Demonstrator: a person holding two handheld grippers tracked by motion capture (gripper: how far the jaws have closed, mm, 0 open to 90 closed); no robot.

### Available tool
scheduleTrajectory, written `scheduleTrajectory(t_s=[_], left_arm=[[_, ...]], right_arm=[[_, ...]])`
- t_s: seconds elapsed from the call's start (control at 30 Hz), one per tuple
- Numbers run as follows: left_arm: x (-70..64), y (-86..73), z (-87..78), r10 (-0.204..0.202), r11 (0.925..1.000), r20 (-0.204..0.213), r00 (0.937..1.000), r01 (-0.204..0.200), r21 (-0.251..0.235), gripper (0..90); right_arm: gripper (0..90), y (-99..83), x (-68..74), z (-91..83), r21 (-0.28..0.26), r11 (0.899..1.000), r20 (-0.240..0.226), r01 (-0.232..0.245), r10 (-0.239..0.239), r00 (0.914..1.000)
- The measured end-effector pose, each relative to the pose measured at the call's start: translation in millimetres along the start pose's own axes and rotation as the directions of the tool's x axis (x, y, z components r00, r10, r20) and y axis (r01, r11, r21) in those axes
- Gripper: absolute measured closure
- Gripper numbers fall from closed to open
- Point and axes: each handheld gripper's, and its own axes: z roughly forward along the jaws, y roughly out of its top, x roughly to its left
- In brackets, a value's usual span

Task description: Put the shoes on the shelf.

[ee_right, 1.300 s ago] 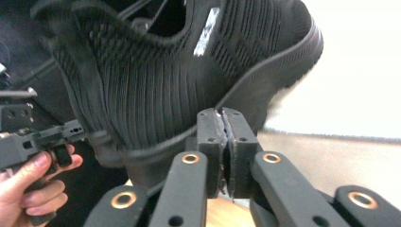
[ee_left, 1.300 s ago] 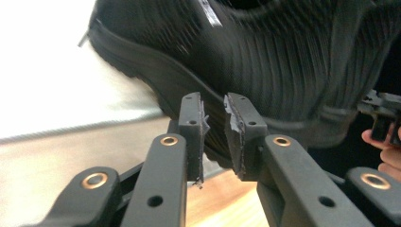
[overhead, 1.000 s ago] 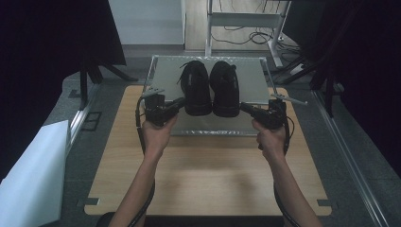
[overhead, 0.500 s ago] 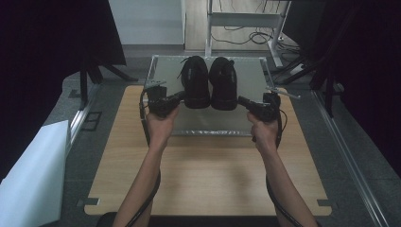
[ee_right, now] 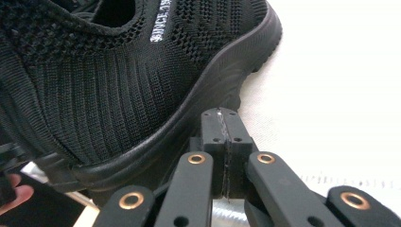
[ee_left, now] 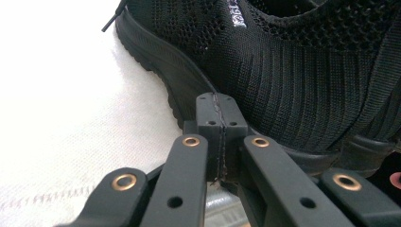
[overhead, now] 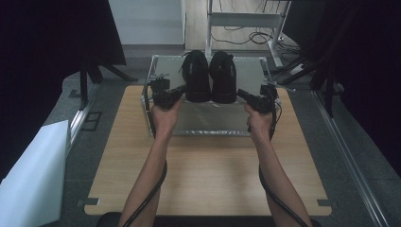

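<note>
With both the left tongs [overhead: 176,93] and right tongs [overhead: 246,96] pressed together and empty against the black shoes [overhead: 210,75] in the far tray [overhead: 208,124], a sideways nudge risks tipping one shoe over.

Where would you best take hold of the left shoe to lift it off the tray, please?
Probably at the heel collar of the left shoe, coming from the person's side. The heel faces the left tongs, whose jaws are shut against its outer side, and the collar's knit rim looks thin enough to pinch, while the sole is wide. They would have to open first. The right shoe stands close alongside on the tray.
</note>
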Motion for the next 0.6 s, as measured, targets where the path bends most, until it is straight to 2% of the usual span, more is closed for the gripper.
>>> scheduleTrajectory(t_s=[0.07,0.13,0.2,0.27,0.33,0.4,0.43,0.47,0.6], left_arm=[[0.3,1.1,2.4,0.007,1.0000,-0.011,0.9999,-0.007,0.005,89.6],[2.2,0.5,2.0,0.004,1.0000,-0.002,1.0000,-0.004,0.001,89.5],[4.2,-1.7,-0.7,0.006,0.9999,0.002,1.0000,-0.006,-0.009,84.6],[5.6,-5.0,-5.2,0.003,0.9997,0.028,0.9996,-0.003,-0.024,79.9],[4.9,-8.5,-10.5,0.022,0.9992,0.036,0.9991,-0.021,-0.035,77.0],[3.6,-11.8,-17.9,0.043,0.9980,0.051,0.9977,-0.041,-0.048,72.5],[3.6,-11.8,-17.9,0.043,0.9980,0.051,0.9977,-0.041,-0.048,70.8],[3.0,-12.5,-20.1,0.054,0.9976,0.053,0.9971,-0.052,-0.047,70.8],[0.1,-16.4,-28.9,0.096,0.9944,0.059,0.9936,-0.093,-0.050,61.6]], right_arm=[[90.0,1.1,-1.8,3.1,-0.001,1.000,0.003,-0.010,0.010,0.9999],[90.0,1.6,-3.1,4.2,0.000,1.000,-0.002,-0.012,0.012,0.9999],[90.0,1.4,-5.0,2.8,0.002,1.000,-0.021,-0.017,0.017,0.9996],[89.1,0.1,-7.0,-0.7,0.002,1.000,-0.052,-0.019,0.019,0.9985],[86.6,-1.5,-7.5,-5.4,-0.003,1.000,-0.080,-0.018,0.018,0.9966],[83.4,-3.1,-7.4,-12.7,-0.001,1.000,-0.102,0.006,-0.006,0.9948],[82.3,-3.5,-8.0,-14.9,-0.003,1.000,-0.105,0.014,-0.014,0.9944],[82.3,-3.5,-8.0,-14.9,-0.003,1.000,-0.105,0.014,-0.014,0.9944],[75.2,-6.2,-10.2,-24.3,-0.003,1.000,-0.124,0.029,-0.029,0.9918]])
